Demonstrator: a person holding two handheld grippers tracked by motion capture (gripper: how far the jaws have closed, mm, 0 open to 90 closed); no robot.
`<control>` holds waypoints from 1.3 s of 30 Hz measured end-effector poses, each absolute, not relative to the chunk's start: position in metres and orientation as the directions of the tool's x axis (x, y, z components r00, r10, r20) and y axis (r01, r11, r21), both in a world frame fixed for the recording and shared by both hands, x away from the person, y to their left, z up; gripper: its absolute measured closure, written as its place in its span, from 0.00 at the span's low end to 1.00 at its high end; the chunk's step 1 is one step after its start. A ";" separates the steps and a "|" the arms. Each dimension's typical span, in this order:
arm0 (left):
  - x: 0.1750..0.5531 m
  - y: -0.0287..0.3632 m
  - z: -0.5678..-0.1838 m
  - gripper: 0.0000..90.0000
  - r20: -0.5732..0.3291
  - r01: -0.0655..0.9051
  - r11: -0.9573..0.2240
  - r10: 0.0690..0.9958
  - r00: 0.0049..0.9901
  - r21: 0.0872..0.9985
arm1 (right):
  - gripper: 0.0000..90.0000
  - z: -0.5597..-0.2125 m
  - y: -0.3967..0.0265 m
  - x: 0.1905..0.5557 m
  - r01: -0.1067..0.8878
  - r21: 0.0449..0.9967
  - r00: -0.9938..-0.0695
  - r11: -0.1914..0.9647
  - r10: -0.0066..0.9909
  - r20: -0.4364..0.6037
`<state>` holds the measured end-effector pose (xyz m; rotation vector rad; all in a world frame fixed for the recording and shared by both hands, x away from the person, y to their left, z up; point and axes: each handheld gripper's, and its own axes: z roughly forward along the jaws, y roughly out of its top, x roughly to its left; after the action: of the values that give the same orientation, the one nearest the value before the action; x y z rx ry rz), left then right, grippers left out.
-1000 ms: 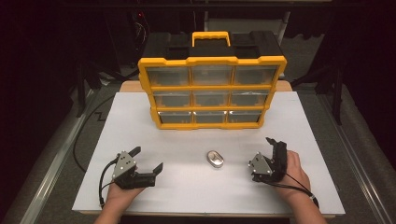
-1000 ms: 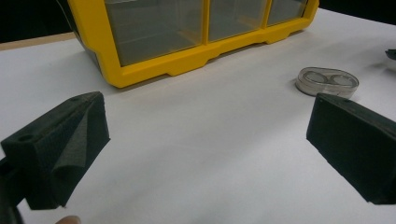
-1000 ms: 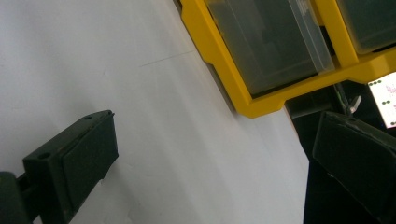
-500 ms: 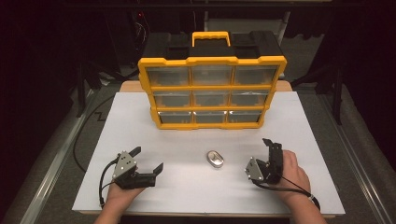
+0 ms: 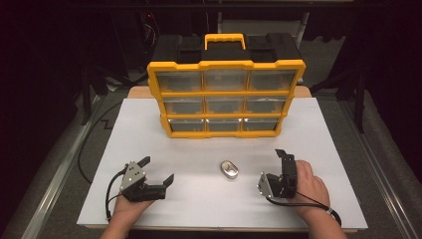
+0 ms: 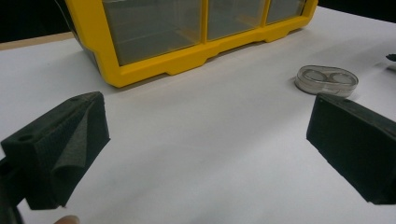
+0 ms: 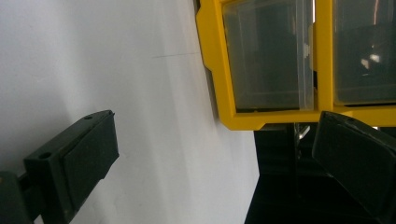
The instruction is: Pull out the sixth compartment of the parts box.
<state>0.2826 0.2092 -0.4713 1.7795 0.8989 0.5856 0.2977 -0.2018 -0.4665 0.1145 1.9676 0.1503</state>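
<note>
Centrally, a yellow-framed drawer organizer [image 5: 226, 97] with clear drawers and a yellow carry handle [image 5: 225, 40] stands upright at the far side of the white table [image 5: 323, 149]. A small oval clear-lidded case [image 5: 229, 169] lies flat on the table in front of it, between the two grippers and touching neither. The left gripper [image 5: 158, 171] rests near the table's front left edge, jaws spread wide, holding nothing. The right gripper [image 5: 284, 160], rolled onto its side in the person's right hand [image 5: 308, 186], has jaws wide apart and empty.
</note>
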 end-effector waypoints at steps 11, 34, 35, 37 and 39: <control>0.283 0.209 -0.472 0.00 -0.028 0.306 -0.201 0.794 0.607 0.931 | 0.07 -0.467 -0.199 0.298 0.010 0.083 -0.372 0.996 0.081 -0.925; 0.284 0.207 -0.473 0.00 -0.021 0.305 -0.222 0.777 0.630 0.926 | 0.25 -0.466 -0.182 0.311 -0.014 0.103 -0.334 0.995 0.093 -0.938; 0.284 0.207 -0.474 0.00 -0.019 0.303 -0.223 0.777 0.629 0.927 | 0.25 -0.466 -0.182 0.312 -0.013 0.104 -0.333 0.995 0.093 -0.938; 0.285 0.207 -0.474 0.00 -0.015 0.301 -0.223 0.780 0.625 0.927 | 0.27 -0.464 -0.180 0.314 -0.006 0.104 -0.327 0.995 0.096 -0.940; 0.286 0.207 -0.474 0.00 -0.013 0.303 -0.223 0.785 0.619 0.927 | 0.28 -0.462 -0.180 0.317 -0.005 0.104 -0.320 0.995 0.097 -0.942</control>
<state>0.2856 0.2070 -0.4744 1.7967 0.8820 0.5764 0.3167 -0.1797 -0.4616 0.0661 1.8941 0.1029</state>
